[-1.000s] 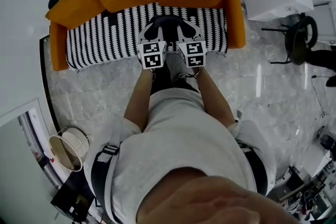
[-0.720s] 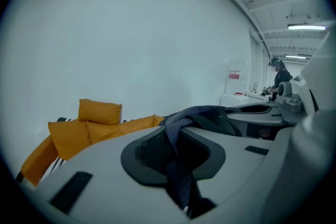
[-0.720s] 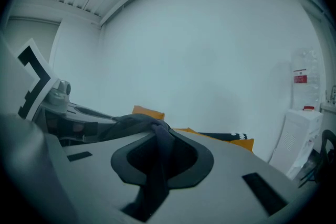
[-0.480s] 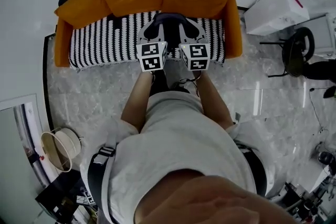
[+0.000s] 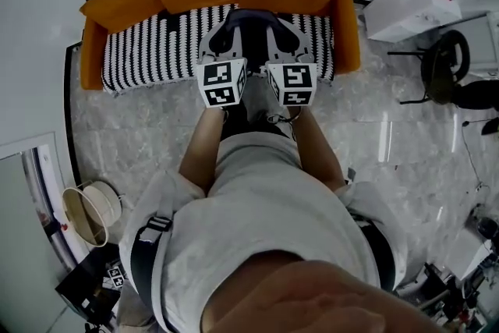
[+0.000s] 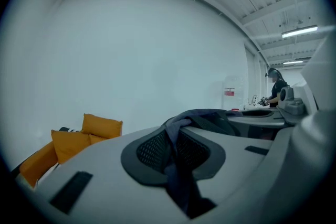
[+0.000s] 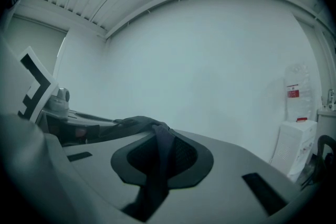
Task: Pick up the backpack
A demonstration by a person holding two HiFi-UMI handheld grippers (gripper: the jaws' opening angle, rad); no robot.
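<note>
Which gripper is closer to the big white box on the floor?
Right. The right gripper is on the side toward the white box; the left gripper is beside it, farther away.

No legible text or labels anywhere

Backpack (image 5: 248, 18) body hidden, only strap (image 6: 176, 165) showing, sofa (image 6: 39, 157) cut off at edge

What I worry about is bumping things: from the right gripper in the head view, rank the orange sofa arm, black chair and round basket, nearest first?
1. Orange sofa arm, just right of the right gripper, whose fingers clamp the backpack strap.
2. Black chair, far right on the floor.
3. Round basket, lower left, behind the person.
</note>
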